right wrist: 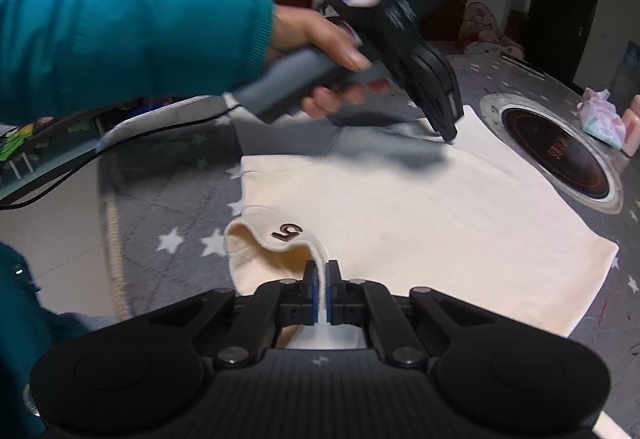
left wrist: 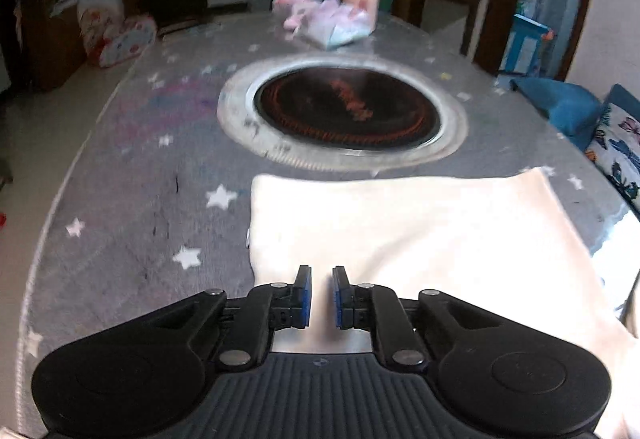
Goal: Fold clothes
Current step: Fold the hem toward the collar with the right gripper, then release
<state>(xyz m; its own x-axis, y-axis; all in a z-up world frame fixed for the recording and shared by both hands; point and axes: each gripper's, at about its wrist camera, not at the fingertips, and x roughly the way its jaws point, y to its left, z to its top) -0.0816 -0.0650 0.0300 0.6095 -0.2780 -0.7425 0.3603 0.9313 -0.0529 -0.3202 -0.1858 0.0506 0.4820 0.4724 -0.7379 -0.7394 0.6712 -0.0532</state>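
The counter [right wrist: 168, 199], under a grey star-print cover with an inset round burner [right wrist: 560, 155], carries the cream garment [right wrist: 420, 223] spread flat along its near edge. The left hand-held gripper [right wrist: 450, 133], jaws a little apart and empty, presses its tips down on the cloth. The right hand-held gripper [right wrist: 321, 275] is clamped on a raised flap with a dark mark. That flap should travel low and land square, with the left tips pinning the fold line.
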